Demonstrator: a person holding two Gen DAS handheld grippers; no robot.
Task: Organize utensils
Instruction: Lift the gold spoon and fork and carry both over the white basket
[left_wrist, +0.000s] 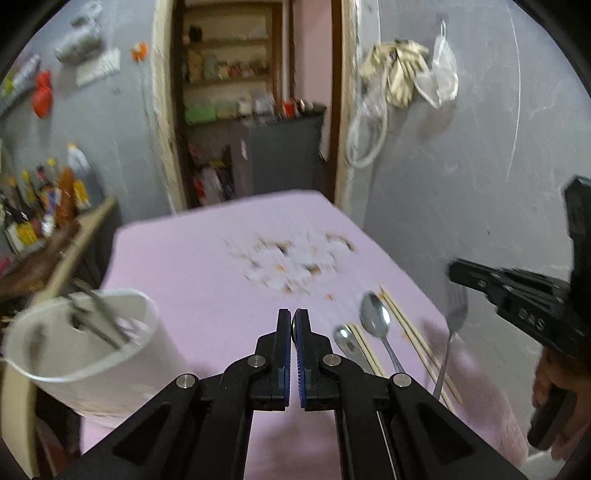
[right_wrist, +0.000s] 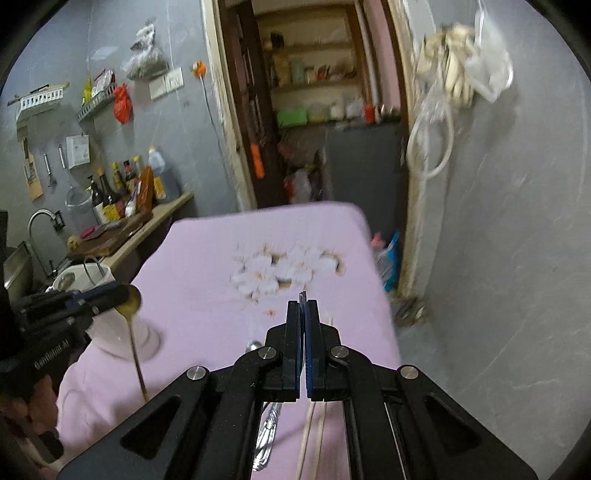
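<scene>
1. Left claw (left_wrist: 294, 328): pads pressed together, pinching a gold spoon (right_wrist: 130, 301) at the neck. The bowl sits at the claw tip and the handle hangs straight down. The claw is tilted nose-down, clear of the counter (left_wrist: 207, 258), just right of the white cup (left_wrist: 92, 354).
2. Right claw (right_wrist: 303, 317): also clamped, pinching a fork (left_wrist: 456, 314) near its head. The tines poke out past the pads and the handle dangles below. It has the same nose-down tilt and is held off the counter, well right of the cup.
3. A hand (left_wrist: 550, 387) is wrapped around the right claw's grip at the frame edge.
4. The cup stands upright on the pink-covered counter near its left edge, with some metal utensils leaning inside. They are too blurred to identify.
5. Right of the cup, flat on the counter, are a large spoon (left_wrist: 375, 317), a small spoon (left_wrist: 345, 341) and chopsticks (left_wrist: 413, 332). All lie roughly parallel, and the spoon bowls point away from the camera.
</scene>
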